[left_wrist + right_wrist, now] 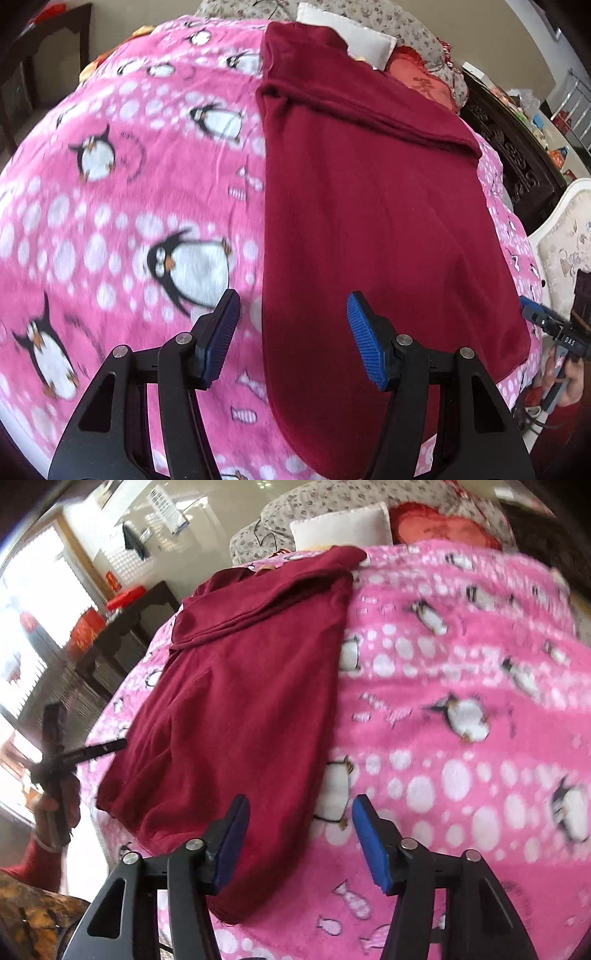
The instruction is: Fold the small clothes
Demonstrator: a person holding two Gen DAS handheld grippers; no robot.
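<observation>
A dark red garment [369, 229] lies flat on the pink penguin blanket [129, 206], folded lengthwise, with a sleeve laid across its far end. My left gripper [291, 332] is open and empty, hovering over the garment's near left edge. In the right wrist view the garment [240, 701] lies left of centre on the blanket [461, 757]. My right gripper [301, 838] is open and empty, above the garment's near right edge. The right gripper also shows at the far right of the left wrist view [546, 321], and the left gripper at the left of the right wrist view [74, 753].
A white pillow [354, 33], a red cushion [421, 77] and a floral quilt [332, 506] lie at the far end of the bed. A dark carved cabinet [513, 147] stands to one side. A dark table [122, 627] with red items stands beyond the bed.
</observation>
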